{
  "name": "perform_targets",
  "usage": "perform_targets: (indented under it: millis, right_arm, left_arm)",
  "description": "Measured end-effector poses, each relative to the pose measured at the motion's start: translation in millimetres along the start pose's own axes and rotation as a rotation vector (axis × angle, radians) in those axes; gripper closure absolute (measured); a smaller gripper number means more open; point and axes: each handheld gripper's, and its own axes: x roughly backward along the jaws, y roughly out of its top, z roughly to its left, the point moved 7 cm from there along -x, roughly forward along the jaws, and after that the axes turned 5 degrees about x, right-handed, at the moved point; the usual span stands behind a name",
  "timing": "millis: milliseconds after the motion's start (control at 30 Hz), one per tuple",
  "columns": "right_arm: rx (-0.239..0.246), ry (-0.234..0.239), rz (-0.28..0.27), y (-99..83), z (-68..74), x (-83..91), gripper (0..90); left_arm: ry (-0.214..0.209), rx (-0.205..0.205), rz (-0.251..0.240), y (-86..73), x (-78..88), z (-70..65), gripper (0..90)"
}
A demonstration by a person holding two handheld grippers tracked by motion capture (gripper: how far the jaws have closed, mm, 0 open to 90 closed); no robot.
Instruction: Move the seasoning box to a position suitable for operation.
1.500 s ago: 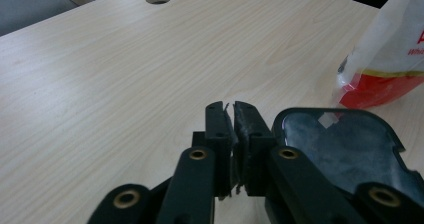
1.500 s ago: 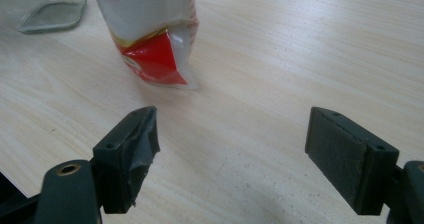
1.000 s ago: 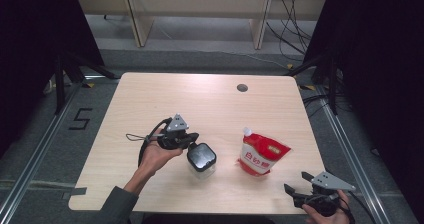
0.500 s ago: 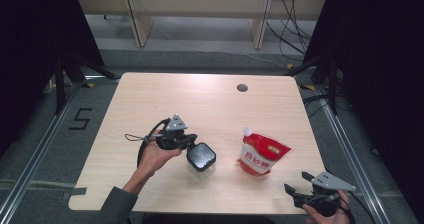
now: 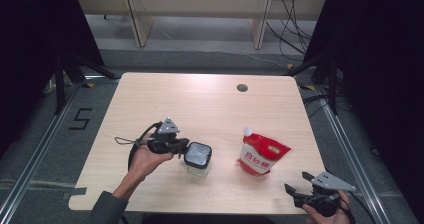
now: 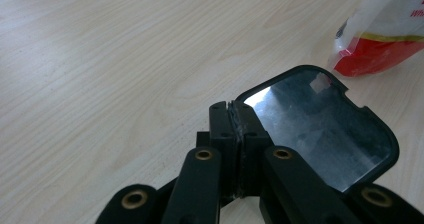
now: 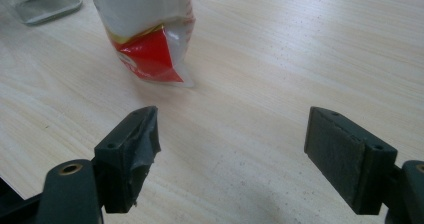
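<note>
A person's left hand holds my left gripper (image 5: 184, 147), shut on the edge of a black-rimmed lid (image 5: 198, 155) with a see-through panel. The lid (image 6: 320, 126) sits tilted over a clear glass jar (image 5: 198, 171); whether it rests on the jar I cannot tell. In the left gripper view the left gripper (image 6: 235, 120) has its pads pressed together on the lid's corner. A red and white pouch (image 5: 261, 155) with a white spout stands right of the jar. My right gripper (image 5: 296, 182) is open at the table's front right corner, empty, facing the pouch (image 7: 150, 39).
The light wooden table (image 5: 200, 104) has a round cable hole (image 5: 242, 88) at the back right. Its front edge runs just under the right gripper. Dark stands and cables lie on the floor around the table.
</note>
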Motion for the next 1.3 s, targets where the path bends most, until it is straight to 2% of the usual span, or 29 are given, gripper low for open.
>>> perform_targets:
  millis: [33,67,100,133,167,200,233,267,300,333,367,400,433,467,500,533,567,600,633,667,733,800,900,933,967,1133,1200,1233,1300]
  right_arm:
    - [0.007,-0.007,-0.002,-0.1,-0.9,-0.5,22.7]
    - [0.001,-0.002,0.000,-0.3,-0.3,-0.1,22.7]
    - [0.001,-0.002,0.000,-0.3,-0.3,-0.1,22.7]
    - [0.015,-0.011,-0.001,-0.1,-1.7,0.3,22.7]
    - [0.011,-0.010,0.000,0.0,-1.4,0.7,22.8]
    - [0.012,-0.011,0.000,0.0,-1.7,0.7,22.8]
    - [0.000,-0.004,0.005,-0.4,-0.4,0.7,22.8]
    - [0.005,-0.005,-0.004,-0.1,-0.7,0.1,22.8]
    - [-0.007,-0.003,-0.006,0.2,-0.1,0.9,22.8]
    - [-0.016,-0.009,-0.003,0.2,0.7,1.8,22.8]
    - [0.015,-0.016,-0.010,0.8,-2.1,1.5,22.8]
    - [0.015,-0.016,-0.010,0.8,-2.1,1.5,22.8]
    - [-0.020,-0.005,0.000,-0.3,1.3,1.5,22.8]
    - [-0.020,-0.005,0.000,-0.3,1.3,1.5,22.8]
    - [-0.007,-0.003,-0.001,0.1,0.8,1.5,22.7]
    - [-0.007,-0.003,-0.001,0.1,0.8,1.5,22.7]
    - [-0.022,0.001,0.008,-0.6,2.3,1.5,22.8]
    - [-0.022,0.001,0.008,-0.6,2.3,1.5,22.8]
    - [0.004,0.001,0.000,0.1,-0.2,0.9,22.8]
    - [0.004,0.001,0.000,0.1,-0.2,0.9,22.8]
    - [0.018,-0.007,-0.003,0.6,-0.8,1.4,22.7]
    - [0.008,0.004,-0.001,0.5,0.7,1.4,22.7]
    - [0.020,0.000,-0.007,0.7,-0.3,1.3,22.8]
    - [0.027,-0.009,-0.004,0.6,-1.2,1.9,22.7]
    - [0.020,-0.003,0.000,0.4,-0.3,1.7,22.8]
    - [0.009,0.008,-0.002,0.5,1.4,0.4,22.7]
    - [0.012,0.007,-0.004,0.9,1.2,0.2,22.7]
    - [0.010,0.012,0.004,0.3,1.5,0.3,22.7]
    - [0.005,0.016,0.005,0.5,2.6,0.1,22.8]
  left_arm:
    - [0.000,0.000,0.000,0.0,0.0,0.0,87.2]
    - [0.009,0.065,0.007,-3.6,2.7,-2.8,87.0]
    - [0.005,0.093,0.000,-4.5,3.7,-4.7,87.0]
    - [-0.011,0.084,-0.010,-5.4,6.2,-5.3,85.0]
    - [-0.019,0.052,-0.027,-4.0,6.9,-3.5,83.5]
    - [-0.014,0.105,-0.059,-4.5,10.2,-4.4,81.2]
    - [-0.023,0.047,-0.105,-1.9,11.8,1.3,77.5]
    - [-0.025,0.077,-0.140,-2.2,13.2,2.3,75.1]
    - [-0.019,0.083,-0.161,-2.9,15.9,4.7,70.1]
    - [-0.016,0.067,-0.206,-3.7,20.1,11.6,68.5]
    - [-0.020,0.095,-0.219,-6.6,22.8,13.7,66.9]
    - [-0.020,0.095,-0.219,-6.6,22.8,13.7,64.8]
    - [-0.013,0.129,-0.261,-16.7,29.8,22.0,63.6]
    - [-0.013,0.129,-0.261,-16.7,29.8,22.0,62.7]
    - [-0.026,0.144,-0.275,-26.1,30.9,26.2,61.0]
    - [-0.026,0.144,-0.275,-26.1,30.9,26.2,60.1]
    - [-0.032,0.136,-0.265,-38.2,28.6,28.1,59.1]
    - [-0.032,0.136,-0.265,-38.2,28.6,28.1,57.8]
    - [-0.037,0.099,-0.249,-45.0,25.3,28.1,56.7]
    - [-0.037,0.099,-0.249,-45.0,25.3,28.1,55.4]
    - [-0.042,0.074,-0.226,-50.5,20.2,26.2,51.1]
    - [-0.044,0.006,-0.191,-58.0,12.1,24.7,50.2]
    - [-0.059,0.007,-0.185,-61.0,7.6,22.2,49.7]
    - [-0.061,-0.005,-0.180,-61.8,5.5,20.6,49.7]
    - [-0.056,-0.035,-0.171,-61.6,1.8,19.4,50.5]
    - [-0.065,-0.039,-0.176,-59.2,-7.3,19.6,54.1]
    - [-0.062,-0.049,-0.164,-58.9,-10.6,20.9,56.4]
    - [-0.059,-0.070,-0.155,-59.0,-16.4,21.6,57.9]
    - [-0.062,-0.055,-0.159,-59.3,-19.1,20.2,60.6]
